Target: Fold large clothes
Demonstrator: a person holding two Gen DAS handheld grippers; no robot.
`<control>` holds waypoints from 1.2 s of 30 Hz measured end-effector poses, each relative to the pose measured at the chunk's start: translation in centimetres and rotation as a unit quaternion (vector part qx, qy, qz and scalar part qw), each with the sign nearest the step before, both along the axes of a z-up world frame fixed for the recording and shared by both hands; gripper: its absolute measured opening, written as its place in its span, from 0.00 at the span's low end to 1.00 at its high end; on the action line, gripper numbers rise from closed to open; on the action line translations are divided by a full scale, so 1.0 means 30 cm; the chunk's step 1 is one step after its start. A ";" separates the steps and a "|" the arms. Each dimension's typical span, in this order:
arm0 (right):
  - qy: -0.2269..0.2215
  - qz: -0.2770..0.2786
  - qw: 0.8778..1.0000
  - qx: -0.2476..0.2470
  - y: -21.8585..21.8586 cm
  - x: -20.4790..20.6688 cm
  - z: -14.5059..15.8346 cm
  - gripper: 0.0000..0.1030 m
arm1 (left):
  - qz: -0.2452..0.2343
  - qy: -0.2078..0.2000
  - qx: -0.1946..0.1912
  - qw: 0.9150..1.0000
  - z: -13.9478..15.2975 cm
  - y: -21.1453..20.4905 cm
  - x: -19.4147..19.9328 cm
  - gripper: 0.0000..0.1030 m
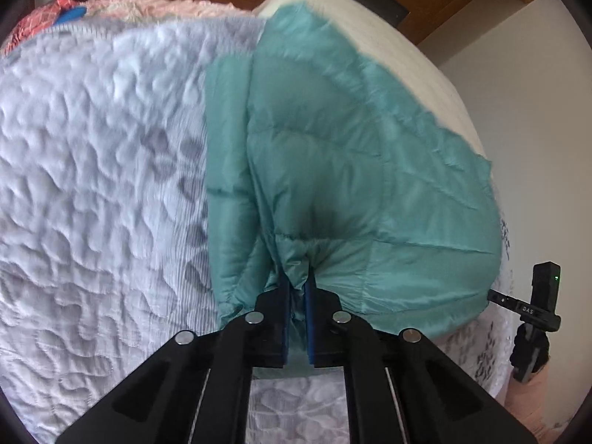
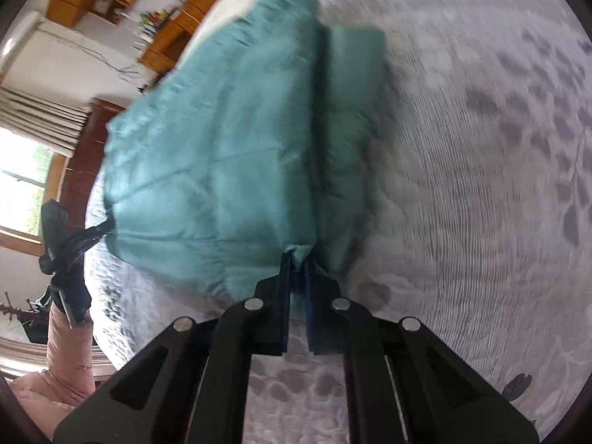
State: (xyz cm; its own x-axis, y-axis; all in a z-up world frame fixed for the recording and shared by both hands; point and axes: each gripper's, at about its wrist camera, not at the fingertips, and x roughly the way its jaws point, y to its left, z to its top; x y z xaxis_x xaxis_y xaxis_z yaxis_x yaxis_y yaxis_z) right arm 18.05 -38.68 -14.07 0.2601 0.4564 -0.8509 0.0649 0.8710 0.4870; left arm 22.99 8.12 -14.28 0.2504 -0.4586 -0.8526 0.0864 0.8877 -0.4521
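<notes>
A teal quilted puffer jacket (image 1: 351, 166) lies partly folded on a bed, one panel laid over another. My left gripper (image 1: 298, 277) is shut on a bunched bit of the jacket's near hem, the fabric pinched between its blue pads. In the right wrist view my right gripper (image 2: 298, 259) is likewise shut on the near hem of the jacket (image 2: 222, 140). Each view shows the other tool at the jacket's far corner: the right gripper (image 1: 494, 295) and the left gripper (image 2: 105, 226), each held by an arm in a pink sleeve (image 2: 70, 347).
A white and grey quilted bedspread (image 1: 92, 166) covers the bed, and bare cream mattress (image 1: 388, 37) shows beyond the jacket. Pink bedding (image 1: 155, 7) is piled at the far end. Wooden shelves (image 2: 148, 11) and a window (image 2: 22, 185) stand past the bed's edge.
</notes>
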 end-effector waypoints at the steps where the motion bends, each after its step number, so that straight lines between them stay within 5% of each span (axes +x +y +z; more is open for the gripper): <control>1: 0.007 -0.005 1.000 0.003 -0.006 0.000 -0.025 0.04 | 0.001 0.001 0.000 1.000 -0.017 -0.003 -0.001 0.09; 7: -0.004 -0.011 1.000 0.016 -0.024 -0.018 -0.011 0.09 | -0.003 -0.012 0.028 1.000 0.018 -0.048 0.004 0.13; 10: -0.022 -0.014 1.000 0.001 -0.033 -0.034 0.062 0.09 | 0.009 -0.033 0.051 0.998 0.113 -0.056 0.001 0.32; 14: -0.069 -0.015 0.997 -0.011 -0.004 -0.034 0.199 0.09 | 0.030 -0.089 0.058 0.994 0.262 -0.072 -0.005 0.33; 18: -0.087 0.008 0.995 -0.045 0.101 0.053 0.269 0.09 | 0.001 -0.115 0.071 0.991 0.321 -0.209 0.035 0.33; 29: -0.035 0.044 0.995 -0.087 0.280 0.255 0.104 0.07 | -0.070 -0.080 0.125 0.986 0.107 -0.420 0.101 0.33; 36: 0.005 0.023 0.999 -0.027 0.247 0.288 -0.037 0.00 | -0.083 -0.065 0.113 0.988 0.041 -0.410 0.116 0.33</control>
